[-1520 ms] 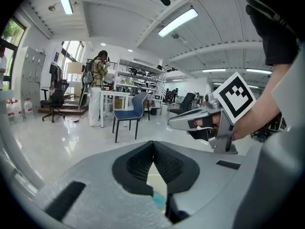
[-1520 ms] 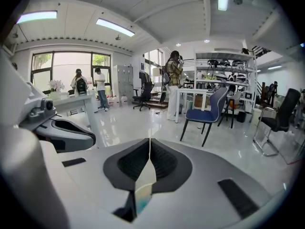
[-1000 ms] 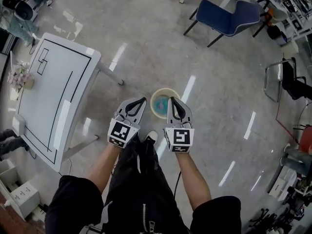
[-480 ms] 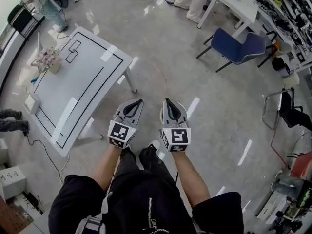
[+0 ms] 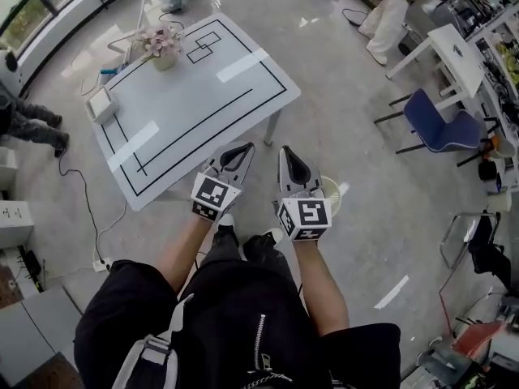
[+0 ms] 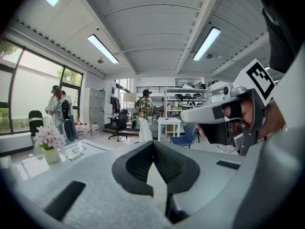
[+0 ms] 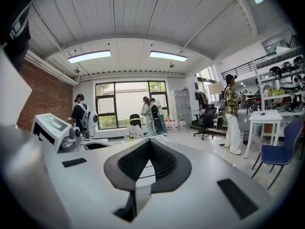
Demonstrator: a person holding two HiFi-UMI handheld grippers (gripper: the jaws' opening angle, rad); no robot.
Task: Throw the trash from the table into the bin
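The white table [image 5: 203, 112] with black lines and tape strips stands just ahead of both grippers. On it are a flower pot [image 5: 162, 45] and a small white box [image 5: 101, 102]; I make out no loose trash. The pale bin [image 5: 332, 193] sits on the floor, mostly hidden behind my right gripper [image 5: 285, 151]. My left gripper [image 5: 242, 148] hovers over the table's near edge. Both are shut and hold nothing, jaws meeting at the tips in the left gripper view [image 6: 153, 144] and the right gripper view [image 7: 150, 142]. The flowers [image 6: 47, 138] show at the left.
A blue chair [image 5: 442, 128] and a white desk [image 5: 458, 55] stand at the right. People stand at the top [image 5: 389, 23] and at the left edge [image 5: 24, 120]. A cable [image 5: 81, 201] runs across the floor left of the table.
The view has swung from the bin to the table, which is now straight ahead. Both shut grippers rose and moved with it. The bin is now mostly hidden behind the right gripper.
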